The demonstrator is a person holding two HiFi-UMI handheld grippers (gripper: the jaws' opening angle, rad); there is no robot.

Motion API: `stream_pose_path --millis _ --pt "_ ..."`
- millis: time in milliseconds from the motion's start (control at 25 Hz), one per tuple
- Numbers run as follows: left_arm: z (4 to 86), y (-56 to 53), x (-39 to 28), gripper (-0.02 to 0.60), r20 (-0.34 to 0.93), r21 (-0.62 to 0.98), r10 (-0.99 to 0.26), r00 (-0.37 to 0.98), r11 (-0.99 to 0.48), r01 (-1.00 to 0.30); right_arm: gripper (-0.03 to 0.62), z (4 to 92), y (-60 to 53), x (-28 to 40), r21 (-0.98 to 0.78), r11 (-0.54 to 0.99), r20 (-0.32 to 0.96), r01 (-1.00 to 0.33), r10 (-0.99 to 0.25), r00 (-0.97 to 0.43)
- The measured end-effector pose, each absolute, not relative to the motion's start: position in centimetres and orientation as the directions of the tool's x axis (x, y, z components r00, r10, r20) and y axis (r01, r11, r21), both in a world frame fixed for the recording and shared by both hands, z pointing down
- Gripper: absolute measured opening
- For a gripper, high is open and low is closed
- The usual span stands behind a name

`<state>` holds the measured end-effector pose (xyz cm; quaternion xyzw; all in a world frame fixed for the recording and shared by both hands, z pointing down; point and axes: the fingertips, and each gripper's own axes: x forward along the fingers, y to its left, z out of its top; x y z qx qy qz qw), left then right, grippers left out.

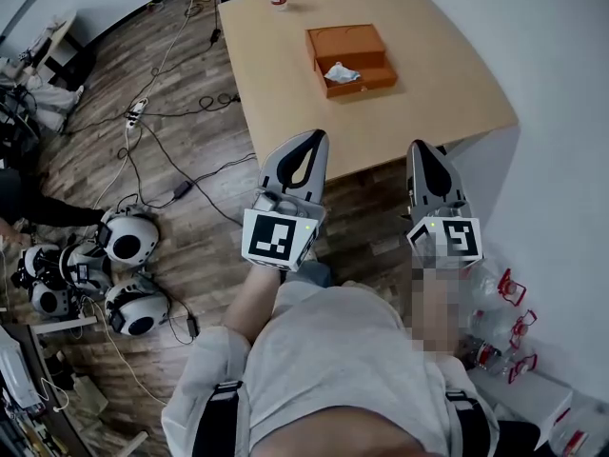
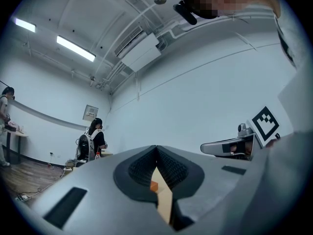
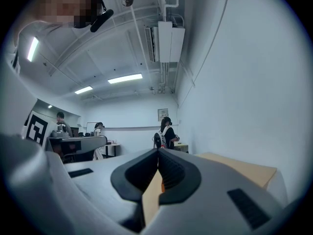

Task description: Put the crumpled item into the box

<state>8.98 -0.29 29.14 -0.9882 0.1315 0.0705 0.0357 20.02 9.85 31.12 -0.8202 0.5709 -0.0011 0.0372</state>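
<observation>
So left gripper (image 1: 313, 138) and right gripper (image 1: 424, 147) are both clenched empty, crumpled item (image 1: 342, 73) sits in the box (image 1: 367, 84)

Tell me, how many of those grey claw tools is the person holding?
2. The left gripper and the right gripper are held side by side in front of the person, pointing toward the table. Both are shut, holding nothing.
</observation>
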Motion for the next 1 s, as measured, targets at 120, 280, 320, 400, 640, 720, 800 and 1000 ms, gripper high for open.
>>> stream_pose_path --millis 120,280,320,400,640,720,800,1000 --pt "29.3 1.2 8.6 0.014 -0.147 -0.05 -0.261 0.954 -0.961 -0.271 0.011 31.2 11.3 19.5 -0.066 -0.338 -0.04 -0.939 -0.939 0.341" --pt "29.5 3.0 7.9 0.014 -0.146 -0.047 -0.277 0.95 -0.957 -0.287 0.011 31.5 13.2 18.9 -0.068 -0.326 -0.039 -0.943 -0.943 0.329" --pt "29.5 3.4 7.7 0.014 -0.147 -0.046 -0.281 0.948 -0.956 -0.291 0.011 31.5 13.6 18.7 -0.069 -0.322 -0.039 -0.944 -0.945 0.326" --pt "29.5 4.1 7.3 0.014 -0.147 -0.044 -0.291 0.945 -0.953 -0.3 0.011 31.5 14.2 18.4 -0.07 -0.315 -0.04 -0.947 -0.947 0.318" --pt "29.4 5.6 6.3 0.014 -0.15 -0.05 -0.313 0.938 -0.945 -0.323 0.011 31.3 15.8 17.7 -0.062 -0.305 -0.05 -0.95 -0.95 0.308" --pt "29.3 5.9 6.0 0.014 -0.145 -0.05 -0.322 0.935 -0.942 -0.332 0.011 31.2 16.1 17.5 -0.059 -0.299 -0.054 -0.952 -0.952 0.302" --pt "29.2 6.2 5.9 0.014 -0.148 -0.049 -0.326 0.934 -0.94 -0.336 0.011 31.0 16.3 17.3 -0.055 -0.293 -0.058 -0.954 -0.953 0.296" --pt "29.0 7.1 5.9 0.014 -0.156 -0.055 -0.321 0.934 -0.941 -0.333 0.011 30.7 17.0 17.2 -0.05 -0.288 -0.064 -0.956 -0.955 0.291"
